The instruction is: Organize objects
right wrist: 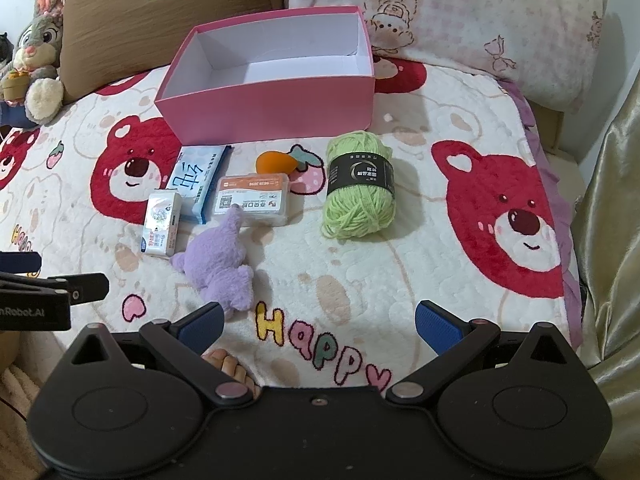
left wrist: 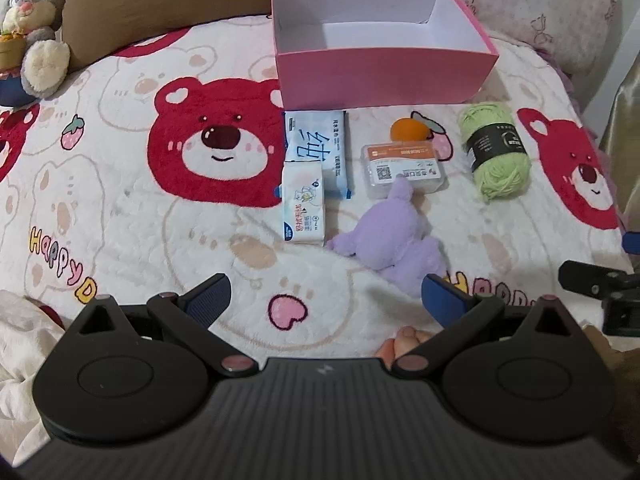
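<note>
Purple plush (left wrist: 390, 236) lies just beyond the left gripper's (left wrist: 326, 300) spread fingers.

I'm seeing open box (right wrist: 276, 120) sitting toward blanket's (right wrist: 360, 280) far edge, nothing lying inside. Before it, row running left to right: two tissue packs (right wrist: 161, 224) (right wrist: 198, 182) touching, card case (right wrist: 253, 200) with sponge (right wrist: 276, 162) behind, yarn skein (right wrist: 359, 190) well apart at right. Plush toy (right wrist: 220, 264) lying nearer, its tip overlapping case. Stuffed rabbit (right wrist: 34, 60) sitting at far left corner.
</note>
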A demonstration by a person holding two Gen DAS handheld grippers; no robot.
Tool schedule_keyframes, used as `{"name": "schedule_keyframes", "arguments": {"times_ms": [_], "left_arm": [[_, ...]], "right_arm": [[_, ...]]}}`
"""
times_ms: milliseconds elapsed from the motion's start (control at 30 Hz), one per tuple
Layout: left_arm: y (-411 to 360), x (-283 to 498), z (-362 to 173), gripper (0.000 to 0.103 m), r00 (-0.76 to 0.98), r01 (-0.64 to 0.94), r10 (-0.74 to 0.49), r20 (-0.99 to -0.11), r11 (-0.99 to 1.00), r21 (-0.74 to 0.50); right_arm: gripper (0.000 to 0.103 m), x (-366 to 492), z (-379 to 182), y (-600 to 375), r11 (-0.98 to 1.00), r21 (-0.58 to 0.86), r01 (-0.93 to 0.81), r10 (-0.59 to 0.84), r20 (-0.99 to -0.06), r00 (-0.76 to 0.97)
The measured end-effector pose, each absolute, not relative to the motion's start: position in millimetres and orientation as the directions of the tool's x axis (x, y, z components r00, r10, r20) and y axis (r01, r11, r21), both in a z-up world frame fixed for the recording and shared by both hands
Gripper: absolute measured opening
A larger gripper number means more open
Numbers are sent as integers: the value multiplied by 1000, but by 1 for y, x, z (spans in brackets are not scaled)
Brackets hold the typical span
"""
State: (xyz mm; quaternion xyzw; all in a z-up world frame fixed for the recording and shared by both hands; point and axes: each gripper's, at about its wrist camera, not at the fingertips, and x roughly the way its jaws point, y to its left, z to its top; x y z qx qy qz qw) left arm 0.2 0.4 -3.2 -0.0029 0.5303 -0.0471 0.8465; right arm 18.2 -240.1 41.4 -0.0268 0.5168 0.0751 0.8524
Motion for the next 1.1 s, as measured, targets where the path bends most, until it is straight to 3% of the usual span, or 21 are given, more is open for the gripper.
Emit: {"name": "schedule_keyframes", "arguments": {"times_ms": [367,1100], "left_arm": [[13,5,-10,103,396,23,-87,-914,996,-85],[14,4,-5,103,376,71,-131,-917,991,-113]], "right_arm": [[103,20,40,-239,987,33,-156,101,-887,450],[103,22,41,-240,985,23,-170,98,-887,451]]}}
